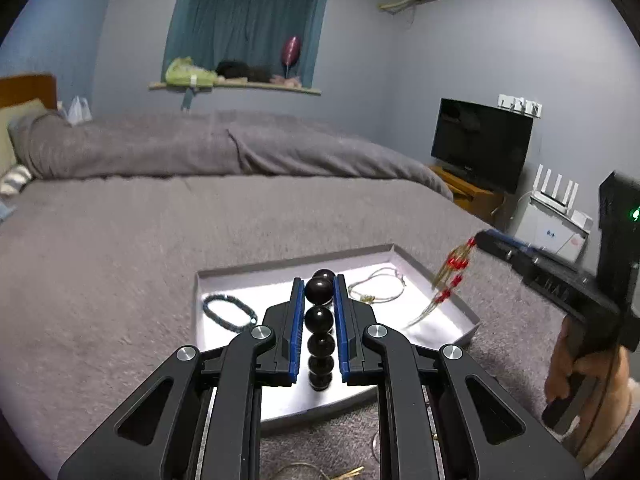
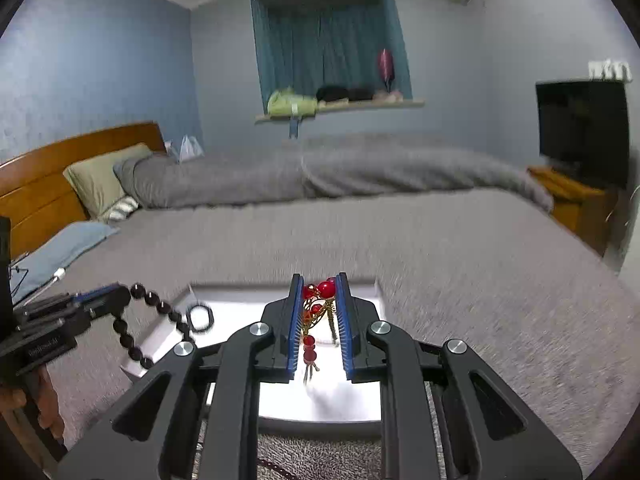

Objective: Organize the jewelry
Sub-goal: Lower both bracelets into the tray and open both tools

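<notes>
Between the blue pads of the left gripper hangs a dark bead bracelet, clenched at its top bead; its string of large glossy beads runs straight down toward the camera in the left wrist view, and in the right wrist view it droops as a loop from the fingertips. Its lowest beads are cut off behind the gripper's body. Below it lies a shallow white tray on the grey bed cover, one corner pointing away toward the television. Inside the tray rest a blue-green bead bracelet at the left and a thin pale cord necklace at the right, well apart.

Over the tray's right edge the right gripper grips a red bead and gold wire piece, which dangles from its pads with red beads strung downward; motion blurs it in the left wrist view. A hand holds that gripper's handle, where a green light glows. Small white lettering on the left gripper's side is too blurred to read, as is the logo on a white box near the television. Gold strands on the cover at the bottom edge are mostly hidden by the gripper
</notes>
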